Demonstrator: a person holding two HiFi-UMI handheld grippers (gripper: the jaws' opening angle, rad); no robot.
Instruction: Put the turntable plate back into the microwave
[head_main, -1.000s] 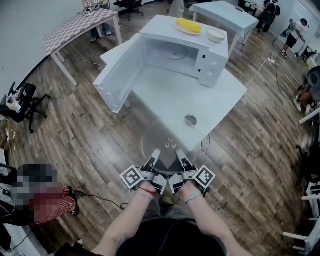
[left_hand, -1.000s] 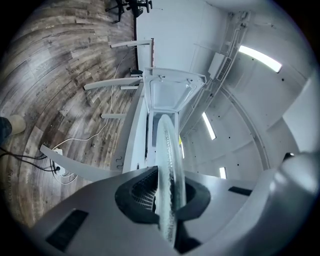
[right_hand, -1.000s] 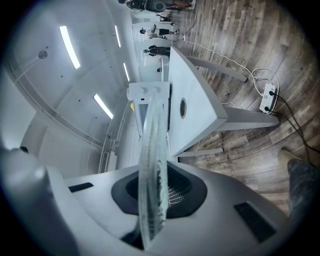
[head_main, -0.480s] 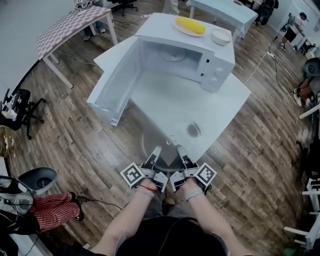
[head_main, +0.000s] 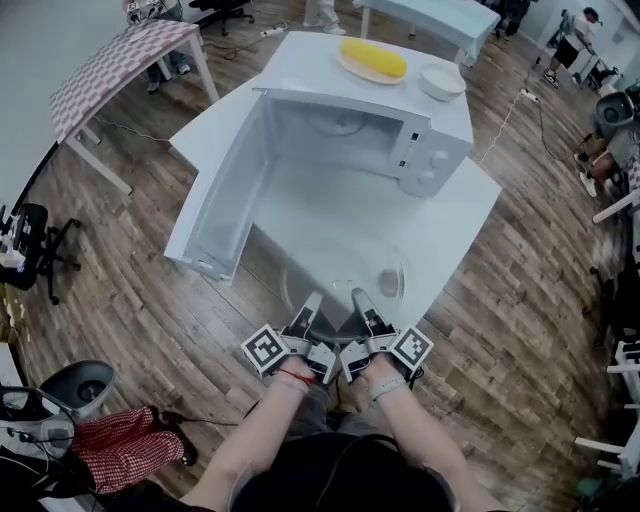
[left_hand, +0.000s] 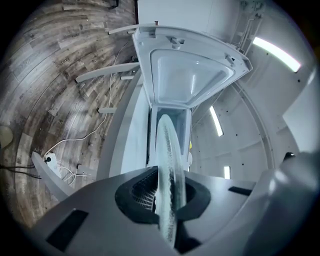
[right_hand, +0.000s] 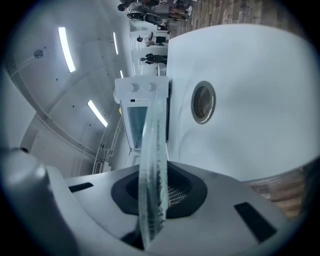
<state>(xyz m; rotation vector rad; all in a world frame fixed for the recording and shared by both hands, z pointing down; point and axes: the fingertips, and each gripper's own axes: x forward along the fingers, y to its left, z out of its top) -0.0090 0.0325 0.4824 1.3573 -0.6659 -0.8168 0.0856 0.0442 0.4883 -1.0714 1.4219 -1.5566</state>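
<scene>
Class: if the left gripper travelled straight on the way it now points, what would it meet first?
Probably the microwave: the left gripper, shut on the turntable plate, points across the table at its open cavity, beside the open door. Height is unclear, so the table edge could come first.

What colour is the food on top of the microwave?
Yellow food, best seen in the head view.

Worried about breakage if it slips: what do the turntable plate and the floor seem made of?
The turntable plate: likely clear glass, glossy; the table and floor show through it, and its rim looks frosted edge-on. The floor: grey-brown planks with grain, matte; real wood or laminate, cannot tell.
</scene>
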